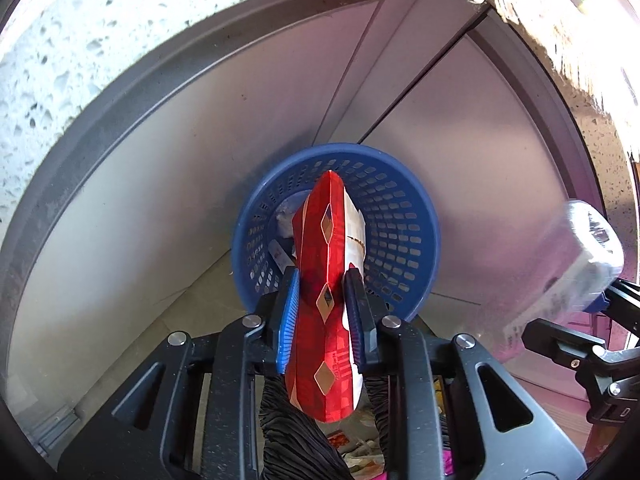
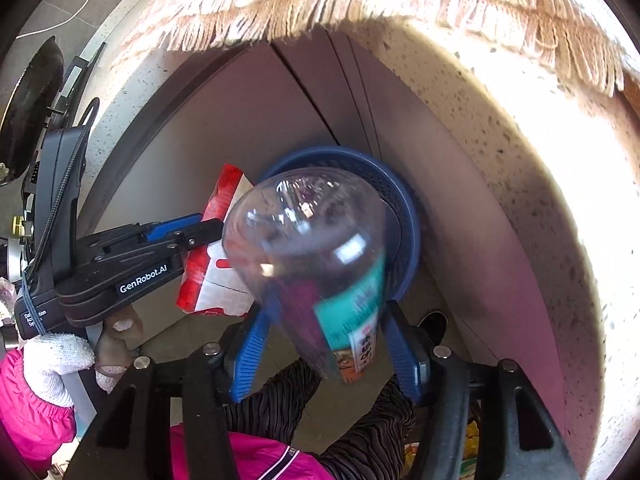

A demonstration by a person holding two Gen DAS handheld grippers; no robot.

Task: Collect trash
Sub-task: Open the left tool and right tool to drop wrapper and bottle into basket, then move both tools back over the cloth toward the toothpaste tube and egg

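A blue mesh basket (image 1: pixel 400 240) stands on the floor against grey cabinet doors, with some white scraps (image 1: pixel 285 218) inside. My left gripper (image 1: pixel 323 276) points down over it, shut on a red and white carton (image 1: pixel 320 340) whose top end hangs above the basket's mouth. From the right wrist view the same carton (image 2: pixel 216 280) shows in the left gripper (image 2: pixel 212 228), beside the basket (image 2: pixel 408 216). A clear bottle (image 2: pixel 312 240) with a teal label stands between the fingers of my right gripper (image 2: pixel 331 304), over the basket. The bottle is blurred while the blue fingers (image 2: pixel 252 344) are sharp, so it looks loose. That bottle (image 1: pixel 576 256) also shows at the right of the left wrist view.
Grey cabinet doors (image 1: pixel 200 160) rise behind the basket under a speckled stone counter (image 1: pixel 80 40). A fringed cloth (image 2: pixel 360 4) hangs over the counter edge. A white-gloved hand (image 2: pixel 56 364) with a pink sleeve (image 2: pixel 24 420) grips the left tool. Pale floor tiles (image 1: pixel 192 304) lie below.
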